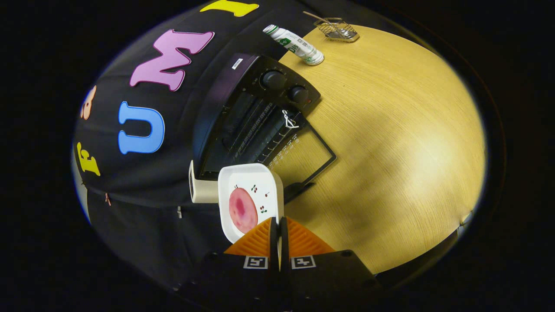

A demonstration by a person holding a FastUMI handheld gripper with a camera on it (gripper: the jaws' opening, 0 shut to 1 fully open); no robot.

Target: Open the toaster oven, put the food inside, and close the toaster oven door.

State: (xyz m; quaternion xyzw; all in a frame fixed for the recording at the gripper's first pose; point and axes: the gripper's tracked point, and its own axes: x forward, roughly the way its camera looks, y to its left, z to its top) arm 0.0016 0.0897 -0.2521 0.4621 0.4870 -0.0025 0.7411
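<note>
Gripper (277, 225) up close here, fingers drawn nearly together, pinching the rim of a white plate (260, 182). Just a thin gap left between the fingers, with the plate's edge caught in it. Plate squarish with rounded corners, carried tilted, reaching ahead of the fingertips. On it, a round pink slice of food (242, 210), lying just ahead of the fingers and a touch to one side. Small cherry prints dotted over the rest of the plate.

Beyond the plate, the toaster oven (247, 117), black, door (303, 156) already swung down flat onto the wooden table (390, 151). Glass of the door showing the wood grain through it. Dark cavity open, rack bars visible inside. Two round knobs (274, 80) on the control panel to one side of the opening. Something white tied at the door's handle area (289, 120).

Plate's far edge overlapping the lower corner of the oven's mouth, right at the opening, not clearly inside. A pale boxy object (201, 188) just beside the plate, against the oven's corner.

Further off on the table, a white bottle with green label (295, 44) lying on its side, and a small wire rack (337, 29) past it.
</note>
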